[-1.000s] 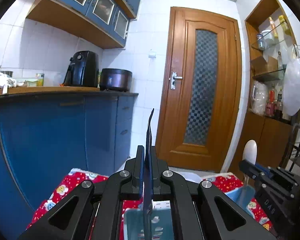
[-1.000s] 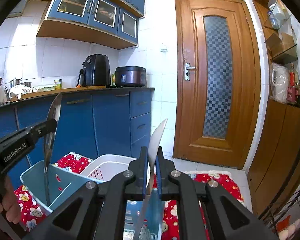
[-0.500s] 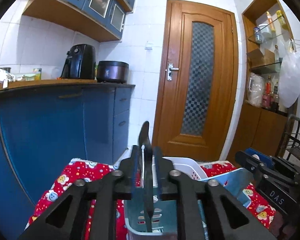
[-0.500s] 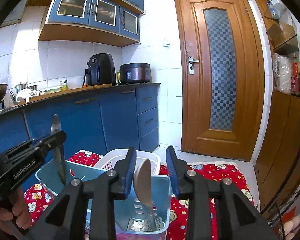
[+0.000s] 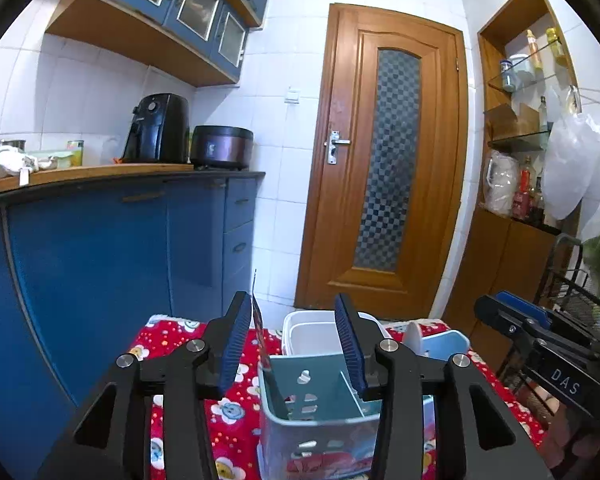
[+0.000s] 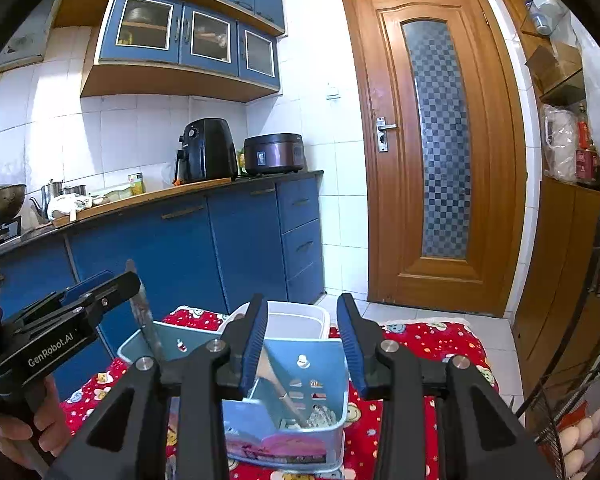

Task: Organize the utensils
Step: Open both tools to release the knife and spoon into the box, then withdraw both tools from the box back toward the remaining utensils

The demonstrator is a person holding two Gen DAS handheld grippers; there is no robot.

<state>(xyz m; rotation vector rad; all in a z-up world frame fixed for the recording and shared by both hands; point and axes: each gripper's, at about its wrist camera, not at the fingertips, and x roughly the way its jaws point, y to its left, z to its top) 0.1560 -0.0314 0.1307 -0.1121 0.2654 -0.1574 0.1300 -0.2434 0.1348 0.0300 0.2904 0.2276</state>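
Observation:
My left gripper [image 5: 292,304] hangs over a teal utensil holder [image 5: 312,384], its jaws opening. A knife [image 5: 262,336] stands in that holder, leaning close to the left pad, and no pad presses on it. In the right wrist view my right gripper [image 6: 302,304] is above a light-blue holder [image 6: 304,364], its jaws also opening. A pale spoon [image 6: 278,384] rests slanted inside that holder, free of the pads. The left gripper [image 6: 128,284] shows there at the left beside the knife [image 6: 144,312].
Both holders stand on a red patterned cloth [image 5: 220,400], with a white basket [image 5: 308,328] behind them. Blue cabinets [image 5: 100,260] run along the left, and a wooden door [image 5: 388,160] is ahead. A wire rack [image 6: 596,320] stands at the right.
Both grippers went from shut to open. The knife dropped out of the left jaws into the teal holder, and the spoon out of the right jaws into the light-blue holder. Both grippers drew back slightly.

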